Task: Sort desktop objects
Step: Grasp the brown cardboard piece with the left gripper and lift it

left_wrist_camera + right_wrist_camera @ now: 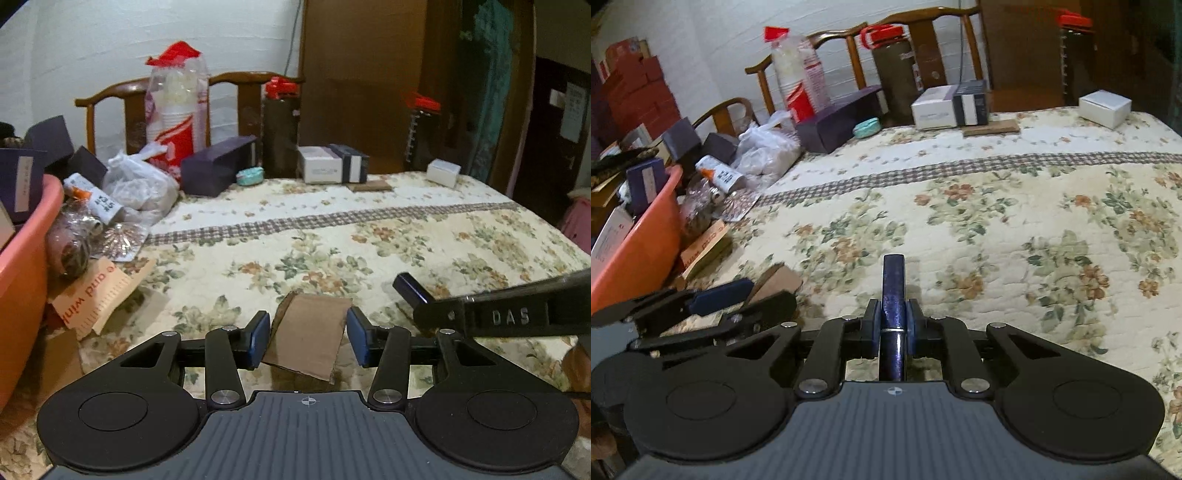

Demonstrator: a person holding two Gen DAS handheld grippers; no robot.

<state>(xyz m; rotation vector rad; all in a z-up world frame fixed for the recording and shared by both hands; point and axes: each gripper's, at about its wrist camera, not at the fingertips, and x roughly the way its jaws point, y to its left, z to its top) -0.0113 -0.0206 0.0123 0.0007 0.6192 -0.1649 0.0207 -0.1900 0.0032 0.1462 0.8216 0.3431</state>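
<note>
My right gripper (893, 325) is clamped on a dark blue pen-like stick (893, 295), pads pressing both sides, its tip pointing forward over the flowered tablecloth (1015, 221). My left gripper (306, 338) has a flat piece of brown cardboard (308, 339) between its pads. The left pad looks to touch the edge, but a sliver of gap shows on the right, so I cannot tell whether it is truly gripped or only bracketed.

As I judge it, the sorting is only partly done. The orange tub (26, 266) at the left already holds some boxes, though I cannot see how full it is. Plenty is left outside it: a heap just beside the tub with a white plastic bag (140, 184), a small tube (96, 199) and an orange printed paper (99, 291). Farther back stand a purple box (218, 166), a teal case (250, 175), a sleeve of paper cups (177, 110), two dark jars, a white box (319, 168) against a dark one and another small white box (443, 172).

The stick and the cardboard are both off in my hands, near the table's front edge, not yet put anywhere.
</note>
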